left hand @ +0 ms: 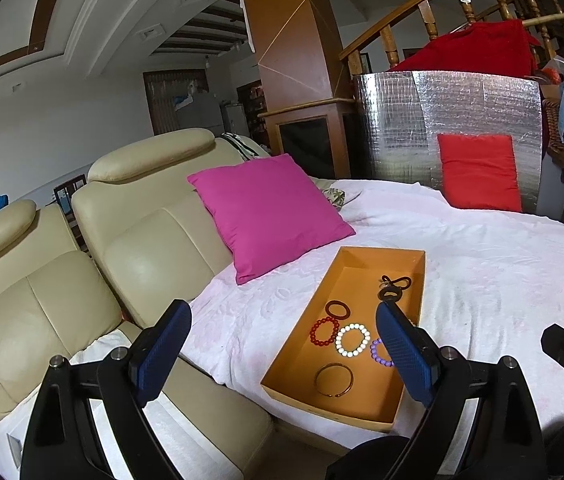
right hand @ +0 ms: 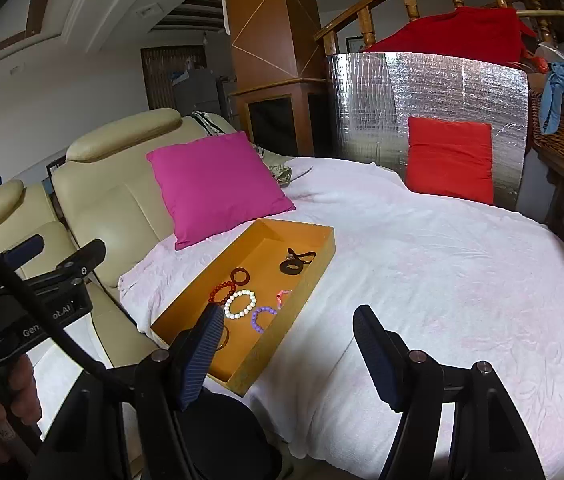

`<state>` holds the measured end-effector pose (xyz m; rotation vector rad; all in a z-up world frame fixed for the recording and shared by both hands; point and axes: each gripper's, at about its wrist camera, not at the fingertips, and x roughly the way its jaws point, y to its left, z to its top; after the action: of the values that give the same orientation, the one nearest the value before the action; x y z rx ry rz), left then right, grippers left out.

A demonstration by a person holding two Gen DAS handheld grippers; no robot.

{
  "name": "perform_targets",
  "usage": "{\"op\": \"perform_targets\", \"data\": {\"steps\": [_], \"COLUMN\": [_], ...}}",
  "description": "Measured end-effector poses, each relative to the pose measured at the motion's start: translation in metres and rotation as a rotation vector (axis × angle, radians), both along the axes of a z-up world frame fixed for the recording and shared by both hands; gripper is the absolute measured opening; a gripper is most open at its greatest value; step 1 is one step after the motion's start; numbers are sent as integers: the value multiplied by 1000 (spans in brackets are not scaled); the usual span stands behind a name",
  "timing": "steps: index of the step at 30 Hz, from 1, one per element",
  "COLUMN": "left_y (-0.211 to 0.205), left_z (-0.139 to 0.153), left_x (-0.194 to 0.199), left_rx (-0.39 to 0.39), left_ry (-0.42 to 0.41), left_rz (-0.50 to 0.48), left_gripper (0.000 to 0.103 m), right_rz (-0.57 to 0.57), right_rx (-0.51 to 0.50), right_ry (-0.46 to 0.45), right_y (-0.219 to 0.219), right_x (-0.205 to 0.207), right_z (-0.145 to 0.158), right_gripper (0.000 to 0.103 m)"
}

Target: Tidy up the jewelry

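My left gripper [left hand: 284, 354] sat wide open right over the orange tray [left hand: 302, 340], its long axis pointing away, while the open right gripper [right hand: 288, 354] hung beside it.

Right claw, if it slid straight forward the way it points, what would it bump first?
Probably nothing hard. The right claw stands open, aimed past the orange tray, whose near right wall sits just left of its line. Ahead lies only the white blanket, so it would likely meet that first, though depth is hard to judge.
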<state>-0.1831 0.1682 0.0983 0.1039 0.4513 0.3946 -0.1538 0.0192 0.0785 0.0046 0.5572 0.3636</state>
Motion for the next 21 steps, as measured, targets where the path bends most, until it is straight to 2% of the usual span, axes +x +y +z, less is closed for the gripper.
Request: {"op": "perform_targets", "data": {"steps": [21], "left_y": [10], "left_z": [-4], "left_x": [0], "left_rx": [-9], "left_ry": [8], "left_rz": [3], "left_gripper": [94], "right_rz": [-12], "right_rx": [-8], "right_ry": [-2], "right_y": [7], "right_x": [2], "right_z": [0], "right_gripper": [71]}}
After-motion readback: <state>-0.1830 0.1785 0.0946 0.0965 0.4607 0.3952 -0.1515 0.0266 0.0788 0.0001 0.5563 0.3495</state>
